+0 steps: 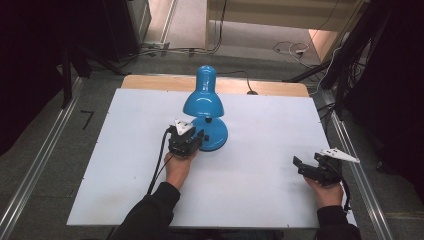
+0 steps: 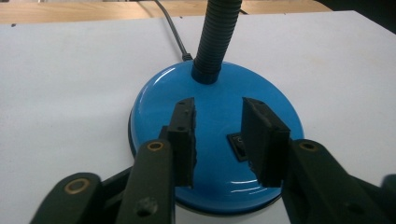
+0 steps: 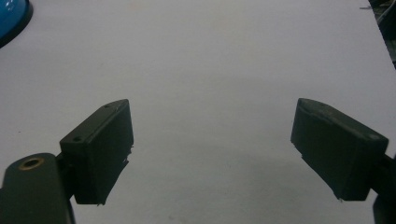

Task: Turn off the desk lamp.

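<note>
High view: a blue desk lamp [image 1: 206, 107] stands just above the centre of the frame on the white worktop [image 1: 260, 150], its shade tilted toward the viewer over its round base. The left gripper [image 1: 199, 140] sits against the lower left edge of that base; from this angle the gap between its fingers cannot be judged. The right gripper [image 1: 300, 165] rests at the lower right of the frame, near the worktop's right edge, well apart from the lamp.

Left gripper view: the fingers [image 2: 184, 140] are spread, poised over the near part of the glossy lamp base [image 2: 215, 98], with nothing pinched between them. A small black rocker switch [image 2: 237, 147] shows in the gap, beside the right finger, a detail hidden in the high view. The black ribbed neck [image 2: 215, 37] rises from the base at upper centre, and a black cord [image 2: 173, 30] runs off toward the top of the frame.

Right gripper view: the fingers [image 3: 100, 149] are spread wide over bare worktop, holding nothing. A sliver of the lamp base [image 3: 11, 16] shows in the upper left corner
</note>
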The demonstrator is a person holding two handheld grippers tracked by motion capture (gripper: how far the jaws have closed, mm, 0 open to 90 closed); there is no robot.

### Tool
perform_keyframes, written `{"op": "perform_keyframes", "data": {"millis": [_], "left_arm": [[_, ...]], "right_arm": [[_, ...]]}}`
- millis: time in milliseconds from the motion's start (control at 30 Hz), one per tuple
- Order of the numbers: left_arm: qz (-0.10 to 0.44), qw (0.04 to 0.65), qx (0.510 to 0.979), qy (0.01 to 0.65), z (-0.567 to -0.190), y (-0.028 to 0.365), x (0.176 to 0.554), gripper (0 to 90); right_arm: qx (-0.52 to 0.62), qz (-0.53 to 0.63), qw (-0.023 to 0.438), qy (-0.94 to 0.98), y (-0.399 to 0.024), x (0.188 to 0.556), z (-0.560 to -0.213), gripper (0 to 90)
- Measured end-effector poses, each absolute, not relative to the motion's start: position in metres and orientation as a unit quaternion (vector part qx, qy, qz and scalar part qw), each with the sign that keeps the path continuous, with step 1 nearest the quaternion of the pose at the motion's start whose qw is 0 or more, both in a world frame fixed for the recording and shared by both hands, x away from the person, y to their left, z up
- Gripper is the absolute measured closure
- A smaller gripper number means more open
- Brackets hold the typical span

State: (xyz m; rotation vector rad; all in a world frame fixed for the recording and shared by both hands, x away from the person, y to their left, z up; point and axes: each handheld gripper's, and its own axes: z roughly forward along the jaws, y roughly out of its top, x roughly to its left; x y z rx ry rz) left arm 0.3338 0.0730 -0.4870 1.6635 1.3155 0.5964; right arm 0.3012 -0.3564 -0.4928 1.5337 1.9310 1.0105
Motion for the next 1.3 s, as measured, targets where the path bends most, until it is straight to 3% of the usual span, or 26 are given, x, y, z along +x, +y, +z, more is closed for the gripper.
{"op": "perform_keyframes", "data": {"millis": [167,367,967,1300], "left_arm": [[0.239,0.449,0.674,0.536,-0.486,0.08,0.332,55.8],[0.235,0.447,0.674,0.539,-0.486,0.083,0.332,53.5],[0.243,0.437,0.664,0.556,-0.487,0.111,0.317,28.3],[0.246,0.444,0.638,0.58,-0.488,0.141,0.307,25.2]], "right_arm": [[0.559,0.368,0.237,0.704,-0.356,0.301,-0.493,11.6],[0.559,0.368,0.237,0.705,-0.356,0.301,-0.493,11.6],[0.563,0.365,0.237,0.702,-0.356,0.3,-0.494,11.6],[0.562,0.361,0.238,0.706,-0.354,0.3,-0.495,11.6]]}}
